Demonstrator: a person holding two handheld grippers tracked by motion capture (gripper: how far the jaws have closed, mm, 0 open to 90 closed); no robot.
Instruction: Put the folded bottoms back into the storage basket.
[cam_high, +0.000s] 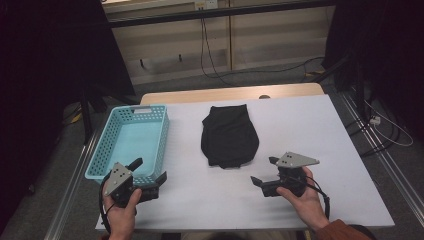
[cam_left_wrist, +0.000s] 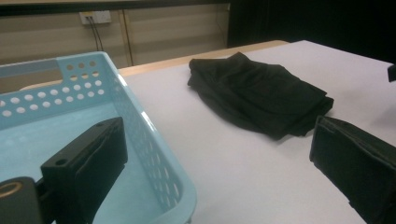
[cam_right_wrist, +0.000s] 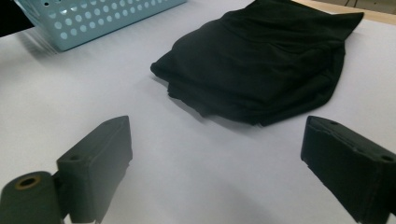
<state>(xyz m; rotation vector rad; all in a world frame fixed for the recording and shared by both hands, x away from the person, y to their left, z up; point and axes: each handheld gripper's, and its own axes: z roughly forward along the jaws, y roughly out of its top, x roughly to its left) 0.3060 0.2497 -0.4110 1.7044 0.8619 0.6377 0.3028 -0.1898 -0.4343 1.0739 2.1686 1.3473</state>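
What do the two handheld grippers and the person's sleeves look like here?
Both the left gripper and the right gripper are black with two blocky jaws, a grey three-cornered plate on top and a trailing black cable. A rust-orange sleeve covers the right forearm.

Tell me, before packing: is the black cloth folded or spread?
Folded: the black cloth shows stacked layers at its edge, lying compact on the table.

In the high view the basket (cam_high: 131, 141) sits left of centre on the table (cam_high: 310, 130), the folded cloth (cam_high: 228, 136) at centre beside it.
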